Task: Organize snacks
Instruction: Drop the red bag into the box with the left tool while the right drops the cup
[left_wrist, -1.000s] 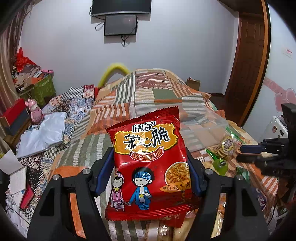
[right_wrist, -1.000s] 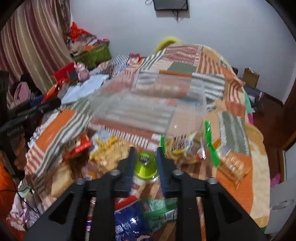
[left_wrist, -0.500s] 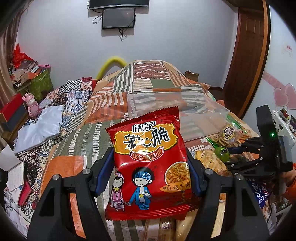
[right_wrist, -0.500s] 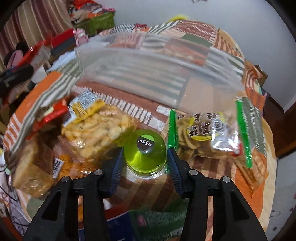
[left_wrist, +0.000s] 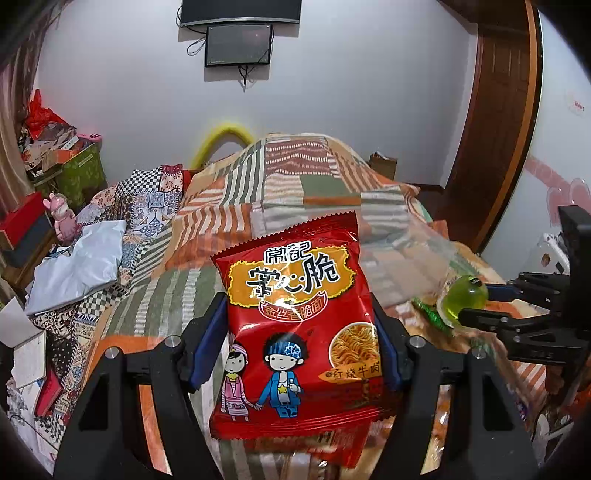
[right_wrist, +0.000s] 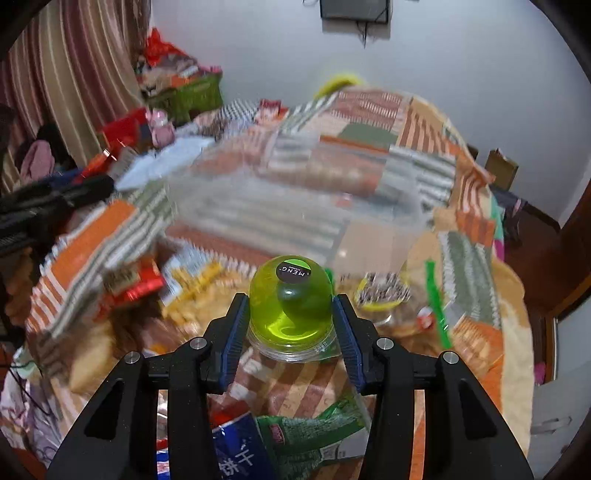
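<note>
Partly hiding the bed, left gripper (left_wrist: 295, 347) clamps noodle packet (left_wrist: 295, 325); right gripper (right_wrist: 290, 332) grips jelly cup (right_wrist: 290, 306).

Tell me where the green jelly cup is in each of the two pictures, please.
Left wrist view: the green jelly cup is at the right edge, held in the right gripper.
Right wrist view: the cup is low in the centre, between the pads.
Shared landmark: the wall screen.
</note>
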